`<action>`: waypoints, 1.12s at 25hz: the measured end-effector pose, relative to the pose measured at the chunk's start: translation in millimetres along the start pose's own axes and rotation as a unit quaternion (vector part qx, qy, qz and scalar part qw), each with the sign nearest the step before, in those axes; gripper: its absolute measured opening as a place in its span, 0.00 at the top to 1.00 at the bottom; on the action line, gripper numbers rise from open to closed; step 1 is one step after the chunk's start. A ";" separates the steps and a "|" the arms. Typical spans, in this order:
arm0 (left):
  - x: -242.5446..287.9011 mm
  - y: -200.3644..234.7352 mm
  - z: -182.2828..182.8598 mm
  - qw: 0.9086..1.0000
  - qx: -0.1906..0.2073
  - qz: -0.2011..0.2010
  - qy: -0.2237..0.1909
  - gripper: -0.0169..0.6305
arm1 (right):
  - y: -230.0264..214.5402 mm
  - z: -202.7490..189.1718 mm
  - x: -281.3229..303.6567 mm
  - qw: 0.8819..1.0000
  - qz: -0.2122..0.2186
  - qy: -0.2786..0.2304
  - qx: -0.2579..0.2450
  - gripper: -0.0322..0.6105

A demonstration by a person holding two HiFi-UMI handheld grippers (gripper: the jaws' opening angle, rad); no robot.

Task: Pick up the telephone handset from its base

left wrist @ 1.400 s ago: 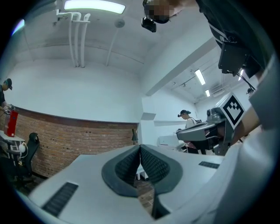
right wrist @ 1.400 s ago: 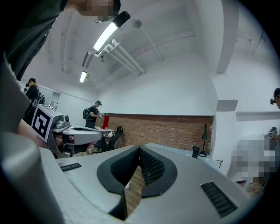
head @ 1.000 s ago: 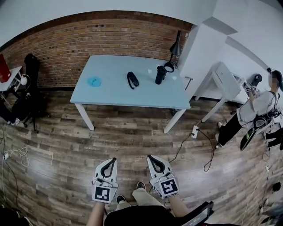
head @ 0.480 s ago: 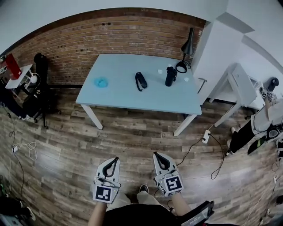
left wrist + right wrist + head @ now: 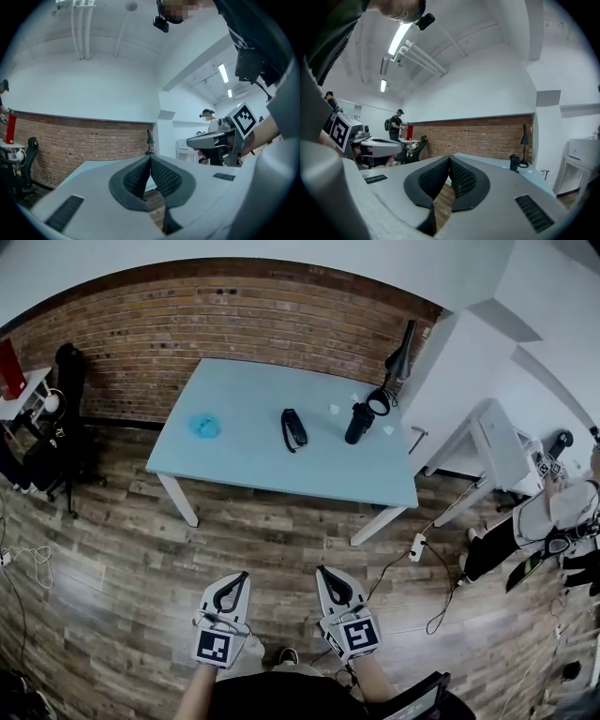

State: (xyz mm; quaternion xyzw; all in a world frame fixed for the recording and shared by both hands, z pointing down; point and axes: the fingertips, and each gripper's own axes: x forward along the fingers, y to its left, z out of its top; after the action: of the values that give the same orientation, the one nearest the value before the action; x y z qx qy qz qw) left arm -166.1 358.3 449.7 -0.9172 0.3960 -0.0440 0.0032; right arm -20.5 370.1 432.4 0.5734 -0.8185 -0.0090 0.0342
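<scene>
The black telephone [image 5: 293, 429], handset lying on its base, sits mid-table on the light blue table [image 5: 244, 460] by the brick wall, far ahead of both grippers. My left gripper [image 5: 243, 575] and right gripper [image 5: 321, 570] are held low over the wooden floor, side by side and pointing level towards the table. Both are shut, pads meeting at the tips with nothing between them. In the left gripper view the left gripper [image 5: 150, 156] has the right gripper [image 5: 220, 140] beside it. The right gripper [image 5: 449, 157] faces the table [image 5: 487, 161]; the telephone is hidden there.
A black cylinder [image 5: 357, 423], a black desk lamp [image 5: 394, 369] and a blue object [image 5: 204, 426] also stand on the table. A power strip with cable [image 5: 416, 546] lies on the floor at right. A person [image 5: 548, 517] and white desk [image 5: 497, 442] are at far right; a black chair [image 5: 64, 418] at left.
The table has drawn nearer in the head view as both grippers travelled forward over the floor together. Both stay shut and empty.
</scene>
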 end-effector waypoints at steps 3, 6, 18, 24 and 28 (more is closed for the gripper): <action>13.8 22.9 6.9 1.000 -0.008 -0.019 -0.009 0.95 | 3.7 18.5 29.2 1.000 -0.011 -0.004 -0.002 0.94; 22.8 39.3 7.6 0.999 -0.012 -0.041 -0.013 0.95 | 14.7 25.4 49.8 1.000 -0.012 0.003 -0.009 0.94; 70.2 95.5 -18.3 0.998 -0.041 -0.050 0.006 0.95 | 1.6 13.1 112.3 1.000 -0.014 0.024 -0.013 0.94; 124.2 102.1 -15.0 0.999 -0.020 -0.043 0.027 0.95 | -53.3 4.9 156.5 1.000 -0.005 0.001 0.001 0.94; 175.7 103.7 -2.1 0.999 0.000 -0.040 0.026 0.95 | -103.1 5.6 183.3 1.000 -0.008 -0.014 0.019 0.94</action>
State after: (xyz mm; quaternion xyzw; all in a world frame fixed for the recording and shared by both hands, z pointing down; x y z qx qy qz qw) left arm -121.7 159.5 461.3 -0.9310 0.3586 -0.0680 -0.0090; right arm 13.5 162.5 429.6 0.5806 -0.8141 -0.0017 0.0119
